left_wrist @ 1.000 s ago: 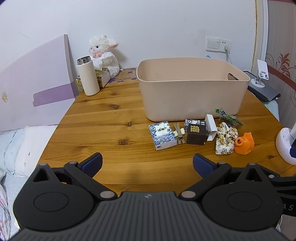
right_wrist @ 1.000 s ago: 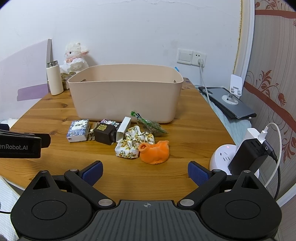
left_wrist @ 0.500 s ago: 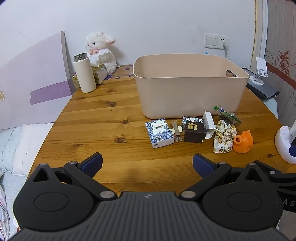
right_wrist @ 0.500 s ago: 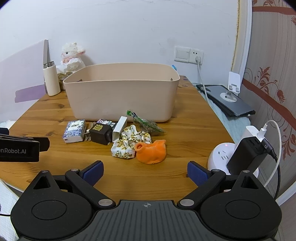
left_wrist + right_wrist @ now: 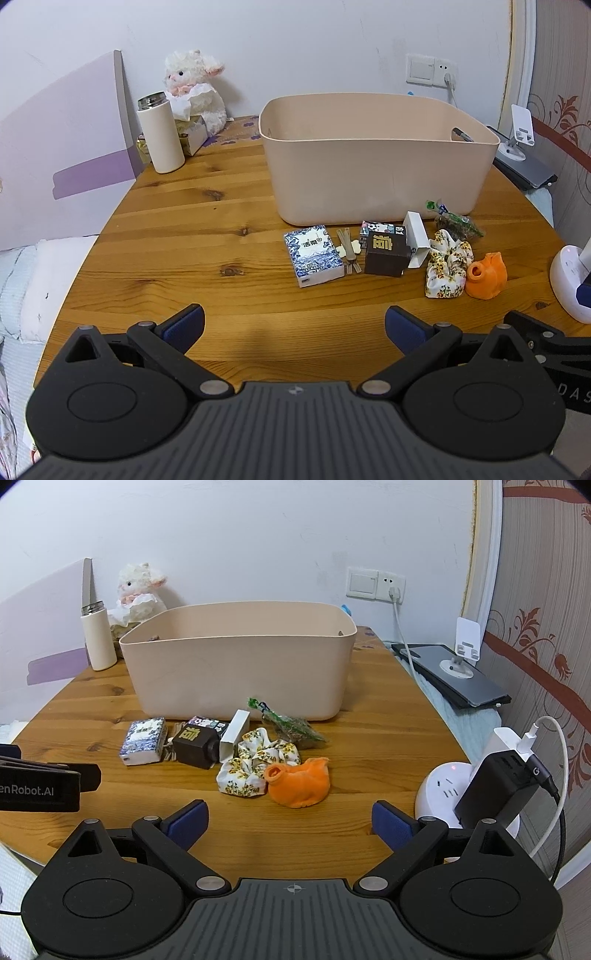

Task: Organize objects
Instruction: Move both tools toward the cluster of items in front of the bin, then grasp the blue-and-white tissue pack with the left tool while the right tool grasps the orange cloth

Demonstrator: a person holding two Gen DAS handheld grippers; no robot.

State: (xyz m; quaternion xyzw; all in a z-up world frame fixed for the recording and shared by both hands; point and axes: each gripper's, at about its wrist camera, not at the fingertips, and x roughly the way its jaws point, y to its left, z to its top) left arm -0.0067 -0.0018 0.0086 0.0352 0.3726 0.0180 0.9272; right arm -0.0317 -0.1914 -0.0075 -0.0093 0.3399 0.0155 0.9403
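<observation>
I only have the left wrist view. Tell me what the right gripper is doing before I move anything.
Observer: The right gripper is open and holds nothing.
Operator: Report what lies straight ahead of it.
Observer: The orange cloth item is nearest, roughly centred between its fingers, beside the floral scrunchie.
Operator: Name the white thing cut off at my right edge.
Observer: It is a round power strip with a black charger plugged into it and a white cable rising from it.
</observation>
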